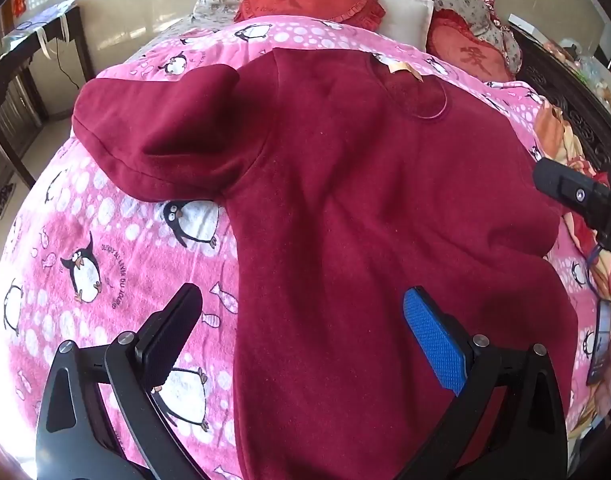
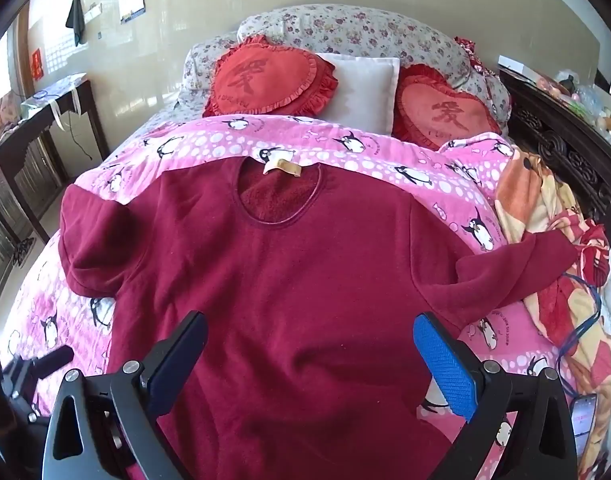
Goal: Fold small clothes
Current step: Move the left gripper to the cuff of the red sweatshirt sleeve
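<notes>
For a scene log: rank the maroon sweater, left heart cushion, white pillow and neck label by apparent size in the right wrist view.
1. maroon sweater
2. left heart cushion
3. white pillow, partly hidden behind both cushions, so unsure
4. neck label

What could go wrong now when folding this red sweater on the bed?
The sweater lies on a soft pink blanket, so the tongs may pinch the blanket along with it. Its right sleeve reaches onto the orange blanket near a blue cord, which might snag.
</notes>
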Demonstrator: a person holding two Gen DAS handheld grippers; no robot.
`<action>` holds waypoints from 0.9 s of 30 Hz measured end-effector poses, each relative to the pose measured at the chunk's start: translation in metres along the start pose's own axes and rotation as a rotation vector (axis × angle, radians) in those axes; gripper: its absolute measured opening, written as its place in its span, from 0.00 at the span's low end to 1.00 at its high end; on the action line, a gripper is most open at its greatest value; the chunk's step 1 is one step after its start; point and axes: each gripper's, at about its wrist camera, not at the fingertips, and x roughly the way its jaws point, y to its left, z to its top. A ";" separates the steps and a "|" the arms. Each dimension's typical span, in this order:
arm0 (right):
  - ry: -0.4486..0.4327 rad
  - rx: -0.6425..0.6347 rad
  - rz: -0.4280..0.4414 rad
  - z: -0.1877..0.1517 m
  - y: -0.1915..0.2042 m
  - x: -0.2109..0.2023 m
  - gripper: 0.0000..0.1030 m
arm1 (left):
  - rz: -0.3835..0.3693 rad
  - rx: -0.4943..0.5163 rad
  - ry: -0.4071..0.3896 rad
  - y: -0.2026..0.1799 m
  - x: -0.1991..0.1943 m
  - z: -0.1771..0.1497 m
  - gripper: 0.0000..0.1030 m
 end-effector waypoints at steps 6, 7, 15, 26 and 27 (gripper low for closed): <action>0.009 -0.015 -0.005 0.002 0.002 0.006 0.99 | -0.007 -0.016 0.010 0.006 0.003 0.004 0.99; 0.012 -0.017 -0.002 0.001 0.002 0.006 0.99 | -0.007 -0.022 0.010 0.009 0.003 0.004 0.99; 0.024 -0.023 0.017 0.004 0.015 0.022 0.99 | 0.045 -0.090 -0.015 0.048 0.002 0.022 0.99; 0.016 -0.049 0.028 0.008 0.029 0.040 0.99 | 0.175 -0.137 -0.051 0.098 0.003 0.045 0.99; 0.021 -0.047 0.031 0.008 0.029 0.041 0.99 | 0.175 -0.136 -0.052 0.098 0.002 0.046 0.99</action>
